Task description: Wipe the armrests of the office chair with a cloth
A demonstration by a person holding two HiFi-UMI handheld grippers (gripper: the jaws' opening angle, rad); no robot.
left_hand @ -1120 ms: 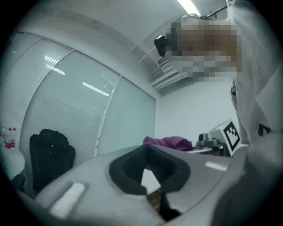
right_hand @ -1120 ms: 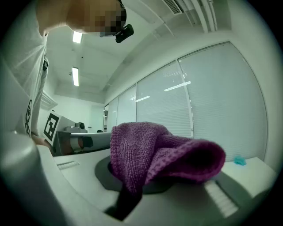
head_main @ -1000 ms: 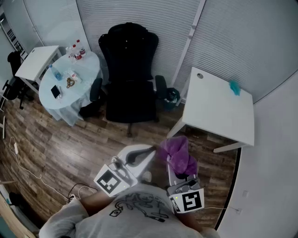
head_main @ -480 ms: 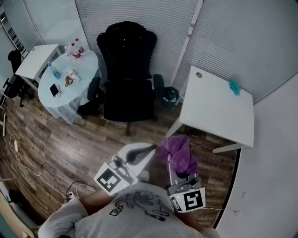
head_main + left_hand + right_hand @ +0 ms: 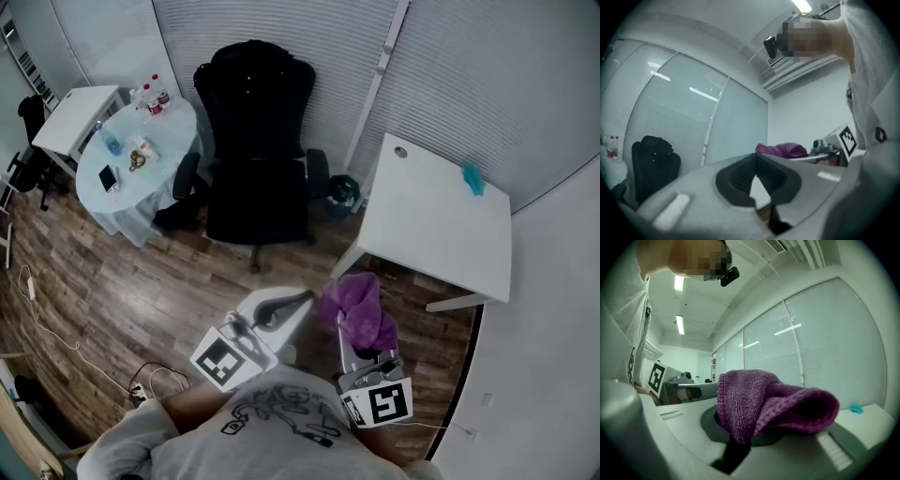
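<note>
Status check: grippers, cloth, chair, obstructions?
Left gripper shut, empty. Right gripper shut on purple cloth. Office chair ahead, armrests not yet reached. White desk beside path.

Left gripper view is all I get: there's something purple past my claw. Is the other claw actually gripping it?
Observer: Yes. The right gripper is shut on the purple cloth, which bunches up above its claw.
Operator: Where are the armrests?
Observer: In the head view the office chair stands ahead, seat towards you, with an armrest on each side and nothing touching either.
Operator: Anything beside it?
Observer: A white desk stands on your right side.
</note>
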